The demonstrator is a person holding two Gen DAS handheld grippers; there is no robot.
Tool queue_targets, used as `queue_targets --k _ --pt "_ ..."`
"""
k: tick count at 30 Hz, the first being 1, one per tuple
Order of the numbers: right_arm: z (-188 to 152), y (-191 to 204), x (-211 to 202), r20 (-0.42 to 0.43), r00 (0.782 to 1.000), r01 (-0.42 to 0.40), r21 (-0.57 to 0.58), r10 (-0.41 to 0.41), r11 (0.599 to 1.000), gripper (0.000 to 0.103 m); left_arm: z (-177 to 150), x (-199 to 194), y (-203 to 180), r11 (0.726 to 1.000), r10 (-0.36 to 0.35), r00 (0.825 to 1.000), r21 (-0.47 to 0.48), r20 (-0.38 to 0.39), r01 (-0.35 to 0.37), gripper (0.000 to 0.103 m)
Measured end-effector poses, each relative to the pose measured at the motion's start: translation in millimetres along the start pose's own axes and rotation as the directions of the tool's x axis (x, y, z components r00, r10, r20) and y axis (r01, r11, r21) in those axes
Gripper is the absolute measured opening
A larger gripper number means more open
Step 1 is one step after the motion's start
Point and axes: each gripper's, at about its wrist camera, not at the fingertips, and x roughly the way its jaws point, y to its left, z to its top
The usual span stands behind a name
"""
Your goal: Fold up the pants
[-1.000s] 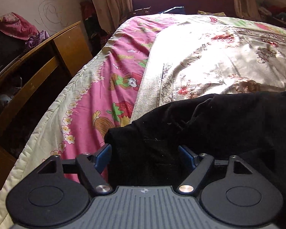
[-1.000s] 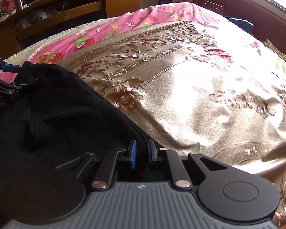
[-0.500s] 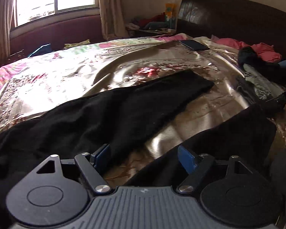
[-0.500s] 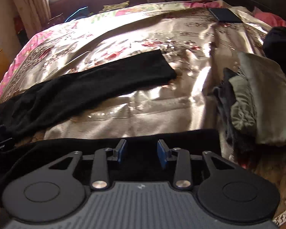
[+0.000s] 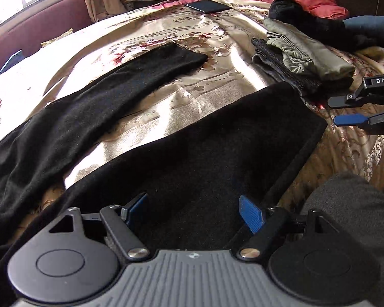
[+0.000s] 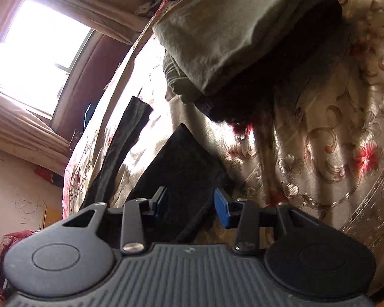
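Left wrist view: the pants (image 5: 192,158) are lying spread across the bed (image 5: 217,66), legs apart, near leg by the bed's front edge. The left gripper (image 5: 194,209) is hovering spread over that leg, pinching nothing.

Right wrist view: the right gripper (image 6: 190,204) is hovering spread at that leg's cuff, jaws having just opened, empty. I judge the leg-over-leg fold is starting; next, both need to pinch this leg's edge.

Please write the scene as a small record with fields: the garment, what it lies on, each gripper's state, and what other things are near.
garment: black fabric pants, both legs spread apart
surface: shiny gold floral bedcover
left gripper: open, over the near leg, holding nothing
right gripper: open, beside the near leg's hem, jaws just opened, nothing pinched
nearby: folded olive-green garment on a dark pile; dark flat phone; red crumpled clothes
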Motion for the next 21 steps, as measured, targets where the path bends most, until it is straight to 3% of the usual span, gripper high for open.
queue_targets --k 2,4,6,12,14,15,17,19,21 --pt "7 4 7 -0.017 1.000 0.011 -0.033 -0.012 0.999 0.042 0 1 1 1.000 0.009 1.000 -0.012 0.002 -0.009 0.090" --pt "7 3 19 -0.122 0.992 0.039 -0.004 -0.040 0.999 0.042 0 -1 4 1.000 0.010 1.000 -0.029 0.010 -0.009 0.090" --pt "-2 3 22 -0.158 0.987 0.043 0.010 -0.041 0.999 0.042 -1 -2 6 0.999 0.003 1.000 -0.045 0.026 -0.002 0.090" --pt "-3 11 49 -0.092 0.995 0.036 0.051 -0.032 0.998 0.041 -4 1 9 0.996 -0.023 0.999 -0.087 0.032 0.025 0.090" --pt "-2 15 67 -0.121 0.992 0.036 0.046 -0.030 0.998 0.011 -5 -2 9 0.996 -0.018 0.999 -0.092 0.032 0.021 0.090" --pt "0 18 75 -0.155 0.988 0.016 0.064 -0.006 0.998 0.002 -5 -4 9 0.996 -0.011 0.999 -0.093 0.034 0.014 0.090" --pt "12 34 74 -0.150 0.986 -0.069 0.065 0.078 0.996 0.002 -1 -11 11 0.996 0.014 0.999 -0.089 0.038 -0.011 0.090" --pt "35 64 39 -0.029 0.980 -0.198 -0.001 0.198 0.980 0.002 4 -27 15 0.995 0.046 0.997 -0.087 0.064 -0.041 0.090" --pt "54 83 -12 0.096 0.943 -0.313 -0.063 0.318 0.948 0.002 7 -46 16 0.995 0.068 0.993 -0.086 0.101 -0.059 0.090"
